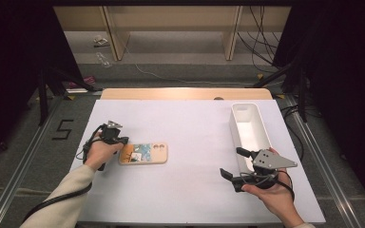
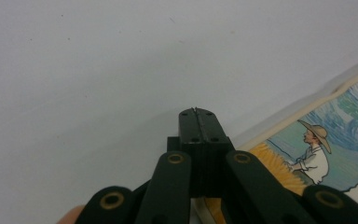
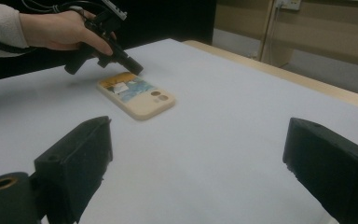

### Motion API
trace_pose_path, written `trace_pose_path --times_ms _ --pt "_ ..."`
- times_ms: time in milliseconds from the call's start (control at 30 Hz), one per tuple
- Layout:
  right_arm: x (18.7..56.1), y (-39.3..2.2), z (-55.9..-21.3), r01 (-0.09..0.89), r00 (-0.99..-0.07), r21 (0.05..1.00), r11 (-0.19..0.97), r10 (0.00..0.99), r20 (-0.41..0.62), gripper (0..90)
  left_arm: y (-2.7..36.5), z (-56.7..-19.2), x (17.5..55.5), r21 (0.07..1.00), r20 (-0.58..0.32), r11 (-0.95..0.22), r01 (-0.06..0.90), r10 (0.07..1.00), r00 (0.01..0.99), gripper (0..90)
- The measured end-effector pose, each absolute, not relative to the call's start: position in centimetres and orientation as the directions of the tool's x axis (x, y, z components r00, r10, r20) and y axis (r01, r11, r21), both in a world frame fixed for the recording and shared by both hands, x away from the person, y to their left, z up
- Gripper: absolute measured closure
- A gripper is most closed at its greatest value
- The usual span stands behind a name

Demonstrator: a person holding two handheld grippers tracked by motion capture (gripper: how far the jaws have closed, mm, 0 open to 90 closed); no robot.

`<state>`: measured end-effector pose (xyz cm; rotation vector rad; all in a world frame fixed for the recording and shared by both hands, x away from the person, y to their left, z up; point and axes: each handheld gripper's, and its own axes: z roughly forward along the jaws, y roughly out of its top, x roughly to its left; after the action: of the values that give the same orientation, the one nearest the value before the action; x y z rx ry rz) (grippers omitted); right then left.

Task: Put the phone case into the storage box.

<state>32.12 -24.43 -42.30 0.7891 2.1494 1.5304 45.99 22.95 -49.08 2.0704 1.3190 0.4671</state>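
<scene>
On the white desk [image 1: 190, 142] the long white tray [image 1: 250, 128] stands at my right, the phone case [image 1: 143, 153] lies flat at my left. My right gripper [image 1: 233, 164] hovers with fingers wide apart and empty. My left gripper [image 1: 122, 141] tilts down, fingers pressed together on nothing, tip at the case's end; I judge I'm about to nudge or lift it.

Your left hand [image 1: 100, 153] holds the left gripper [image 1: 122, 140] low over the bench [image 1: 190, 137], its sleeved forearm entering from the lower left. In the left gripper view its fingers [image 2: 189, 126] meet flat against each other with no gap, pointing forward and down. Your right hand [image 1: 275, 194] holds the right gripper [image 1: 234, 163] at the right side, aimed toward the left. Its fingers [image 3: 77, 161] stand wide apart in the right gripper view, with nothing between them.
</scene>
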Motion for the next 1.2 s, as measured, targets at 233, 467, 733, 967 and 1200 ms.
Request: trace_pose_path --times_ms 233,467,733,967,1200 --pt "32.1 -24.5 -42.2 0.219 -0.765 0.945 0.243 0.643 0.012 9.2 23.0 -48.7 44.0 0.636 -0.015 -0.356 0.685 0.882 0.472 89.8" --pt "32.1 -24.5 -42.2 0.221 -0.764 0.944 0.244 0.645 0.012 9.5 22.8 -48.5 42.1 0.616 -0.001 -0.399 0.679 0.862 0.507 89.8" --pt "32.0 -24.4 -42.2 0.221 -0.763 0.944 0.245 0.646 0.011 10.0 22.3 -48.2 39.7 0.578 0.026 -0.468 0.669 0.829 0.558 89.7" --pt "32.0 -24.4 -42.2 0.221 -0.763 0.944 0.244 0.646 0.012 10.0 22.0 -48.0 38.1 0.555 0.034 -0.512 0.656 0.802 0.597 89.7" --pt "32.0 -24.4 -42.2 0.222 -0.764 0.943 0.247 0.645 0.011 10.2 21.9 -47.9 37.1 0.541 0.038 -0.535 0.649 0.787 0.616 89.7"
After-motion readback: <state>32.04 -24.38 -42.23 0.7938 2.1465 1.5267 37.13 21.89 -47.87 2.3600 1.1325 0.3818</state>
